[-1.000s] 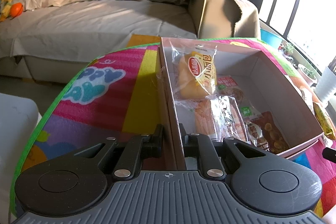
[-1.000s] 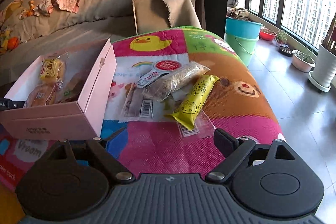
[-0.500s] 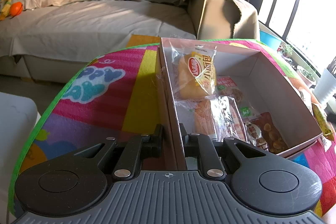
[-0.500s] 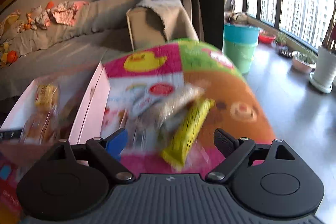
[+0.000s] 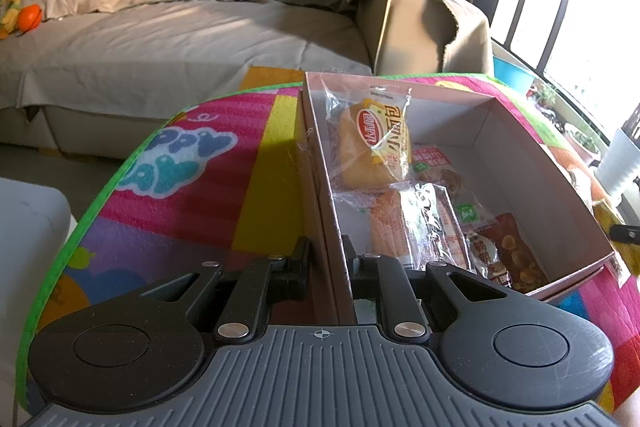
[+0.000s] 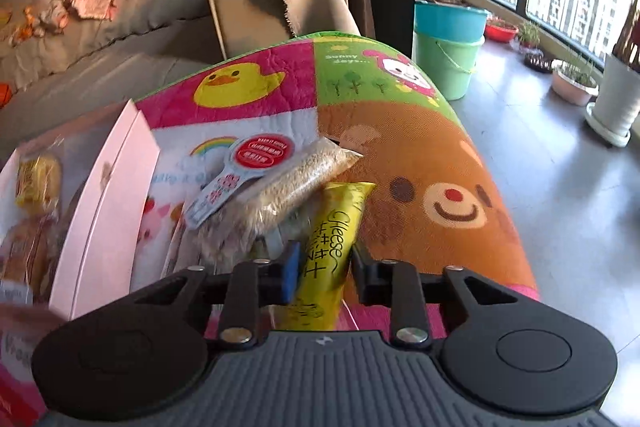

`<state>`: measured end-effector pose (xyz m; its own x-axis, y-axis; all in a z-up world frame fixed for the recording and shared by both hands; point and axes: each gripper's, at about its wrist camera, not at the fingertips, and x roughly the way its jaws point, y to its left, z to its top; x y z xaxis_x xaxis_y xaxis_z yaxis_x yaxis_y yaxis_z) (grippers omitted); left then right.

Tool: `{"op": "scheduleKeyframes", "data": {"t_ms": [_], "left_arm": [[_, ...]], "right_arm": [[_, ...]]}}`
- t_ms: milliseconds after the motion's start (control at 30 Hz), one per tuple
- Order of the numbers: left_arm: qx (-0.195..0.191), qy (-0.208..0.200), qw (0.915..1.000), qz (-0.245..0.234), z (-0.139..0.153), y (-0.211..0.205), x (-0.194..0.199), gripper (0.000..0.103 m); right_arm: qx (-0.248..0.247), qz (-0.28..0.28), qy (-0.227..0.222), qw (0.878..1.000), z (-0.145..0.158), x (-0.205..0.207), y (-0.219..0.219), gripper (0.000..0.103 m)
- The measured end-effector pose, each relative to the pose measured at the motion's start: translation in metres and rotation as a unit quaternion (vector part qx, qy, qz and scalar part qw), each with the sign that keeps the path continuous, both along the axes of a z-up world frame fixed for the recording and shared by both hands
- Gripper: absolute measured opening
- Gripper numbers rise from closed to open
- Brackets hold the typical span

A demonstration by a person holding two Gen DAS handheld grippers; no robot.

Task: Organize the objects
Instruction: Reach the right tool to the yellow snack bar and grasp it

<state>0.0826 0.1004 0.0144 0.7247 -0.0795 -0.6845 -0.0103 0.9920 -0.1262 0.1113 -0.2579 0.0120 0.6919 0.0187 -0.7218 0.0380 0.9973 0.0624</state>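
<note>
Right wrist view: right hand-held gripper (image 6: 324, 269) straddles the yellow foil cheese snack stick (image 6: 332, 247), jaws not yet touching.
Left hand-held gripper (image 5: 325, 259) clamps the pink cardboard box (image 5: 532, 163) wall; slick foil could slip sideways on closing.

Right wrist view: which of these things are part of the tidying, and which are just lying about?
Part of the job:
pink box
yellow cheese snack, between the right gripper jaws
grain packet
red-topped tag

Lying about:
buckets
plant pots
sofa
</note>
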Motion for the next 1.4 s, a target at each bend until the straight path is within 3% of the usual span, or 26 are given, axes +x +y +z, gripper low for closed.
{"op": "scheduleKeyframes", "data": {"t_ms": [67,133,300,500,667,767,967,1100,1233,1333,1400], "left_arm": [[-0.001,0.0,1.0,-0.002,0.0,0.0,0.0,0.017],[-0.003,0.0,1.0,-0.003,0.0,0.001,-0.001,0.017],[-0.005,0.0,1.0,-0.003,-0.001,0.002,0.0,0.017],[-0.009,0.0,1.0,-0.004,-0.001,0.003,0.001,0.018],[-0.01,-0.001,0.9999,-0.006,-0.001,0.004,0.001,0.018],[-0.009,0.001,0.9999,-0.007,0.0,0.005,0.001,0.018],[-0.004,0.007,1.0,0.001,0.004,0.007,0.001,0.015],[0.027,0.003,0.9996,-0.006,0.006,0.0,0.0,0.013],[0.041,0.004,0.9991,-0.007,0.006,-0.002,0.002,0.011],[0.056,0.003,0.9984,-0.01,0.006,-0.006,0.002,0.011],[0.061,0.004,0.9981,-0.011,0.006,-0.006,0.004,0.011]], "right_arm": [[-0.003,0.012,-0.007,1.0,0.011,-0.017,0.001,0.019],[-0.012,0.032,-0.017,0.999,0.023,-0.035,0.006,0.01],[-0.015,0.071,-0.032,0.997,0.048,-0.066,0.019,0.01],[0.037,0.102,-0.028,0.994,0.067,-0.082,0.033,0.009],[-0.01,0.108,-0.033,0.994,0.065,-0.084,0.047,0.01],[-0.01,0.074,-0.028,0.997,0.058,-0.074,0.034,0.016],[0.001,0.009,-0.024,1.0,0.037,-0.046,0.007,0.051],[0.044,0.003,-0.005,0.999,0.019,-0.022,0.001,0.053],[0.001,0.022,0.004,1.0,-0.002,-0.012,0.021,0.053],[-0.021,0.036,0.016,0.999,-0.009,-0.015,0.028,0.026],[-0.016,0.047,0.018,0.999,-0.004,-0.021,0.027,0.022]]}}
